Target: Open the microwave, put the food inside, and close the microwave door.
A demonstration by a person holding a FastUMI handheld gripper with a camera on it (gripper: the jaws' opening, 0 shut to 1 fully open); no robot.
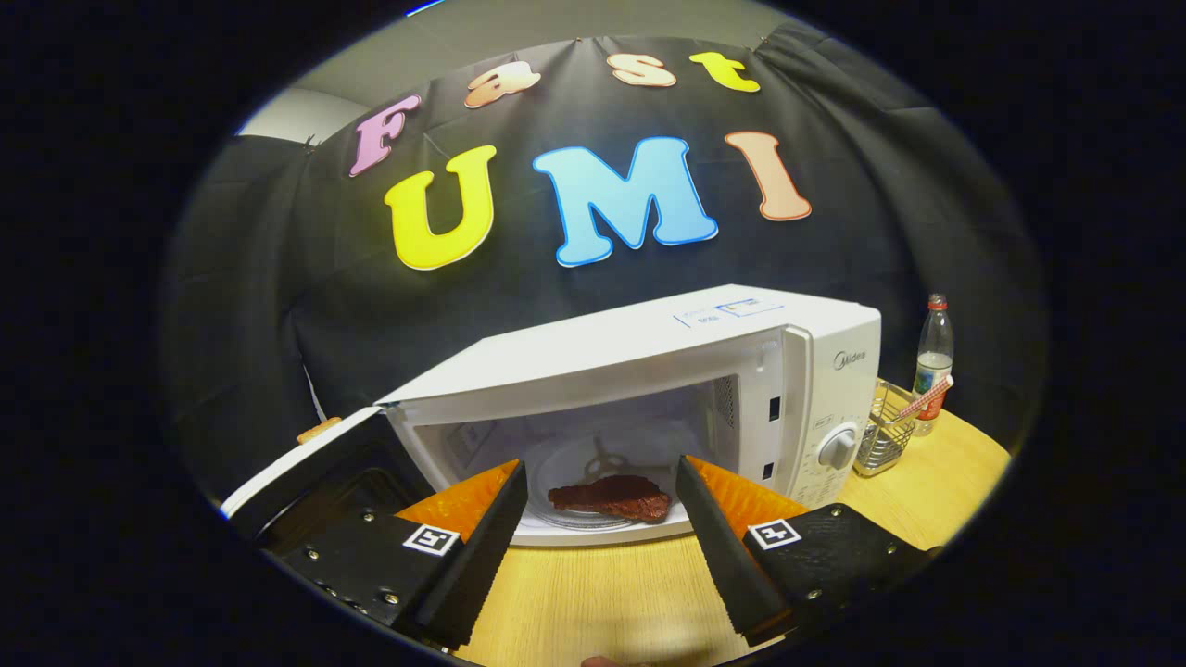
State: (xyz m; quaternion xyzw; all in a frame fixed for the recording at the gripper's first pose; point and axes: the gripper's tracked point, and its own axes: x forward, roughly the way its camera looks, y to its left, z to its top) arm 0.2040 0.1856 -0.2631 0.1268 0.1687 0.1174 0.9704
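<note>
**Food in the open microwave, fingers spread and empty**

Gripper [600, 482] spread wide, nothing held between the fingers [486, 542], both aimed at the mouth of the microwave [649, 371]. Microwave white, standing on a light wooden table [602, 593], door [306, 463] swung fully out to the left of the cavity and lying just behind the left finger. Food [611, 497], a dark reddish-brown slab, resting on the glass turntable [579, 463] inside the cavity, near its front lip, just beyond the fingertips and centred in the gap between them; apart from both fingers. Control knob [837, 446] on the panel right of the cavity. Right of the microwave, a wire basket [885, 431] on the table, and beside it a clear bottle [933, 361] with a red cap, possibly standing just behind the basket, hard to tell at this distortion.
</note>
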